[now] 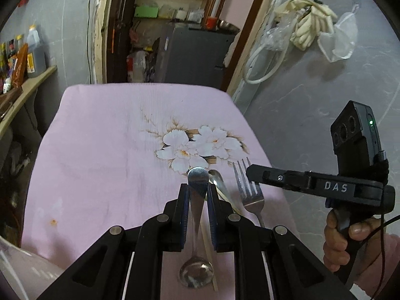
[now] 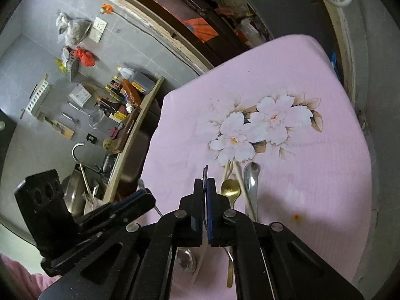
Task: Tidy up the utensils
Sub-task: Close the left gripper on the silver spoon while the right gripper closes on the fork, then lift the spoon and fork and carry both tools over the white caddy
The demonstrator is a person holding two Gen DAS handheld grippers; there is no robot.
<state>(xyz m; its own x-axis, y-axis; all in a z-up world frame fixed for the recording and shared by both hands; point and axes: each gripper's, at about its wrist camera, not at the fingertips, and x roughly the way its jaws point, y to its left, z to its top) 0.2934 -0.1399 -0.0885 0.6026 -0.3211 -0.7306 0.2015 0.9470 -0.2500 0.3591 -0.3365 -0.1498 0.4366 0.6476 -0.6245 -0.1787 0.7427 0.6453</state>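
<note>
Two held utensils: steel spoon (image 1: 196, 225) and fork (image 1: 250, 192), both at the lower centre of the left wrist view, over the pink cloth (image 1: 100, 150).
Steel spoon: handle end up between the blue pads, bowl low in the frame near the bottom edge.
Fork: tines up, just right of the spoon, neck at the fingertips of the other tool; edge-on and thin in the right wrist view.
Left gripper (image 1: 197, 190): clamped on the spoon's handle, pads pressing on both sides.
Right gripper (image 2: 206, 182): jaws together, pinching the fork, pads almost touching.
Loose utensils: gold spoon (image 2: 231, 187), pale chopsticks (image 2: 240, 182) and second steel spoon (image 2: 252, 175), lying close together on the cloth just right of the right gripper's tips, below the printed flowers.
Chopsticks: crossed near their far ends, one touching the gold spoon's bowl.
Cloth: pink, white flower print (image 1: 195, 147) near the middle, small orange stain (image 1: 53, 222) towards the lower left.
Hand (image 1: 350, 237): wrapped round the right tool's grip at the lower right, pink sleeve behind it.
Surroundings: shelf of bottles (image 1: 22, 57) at the upper left, grey wall with hanging bags at the upper right.
</note>
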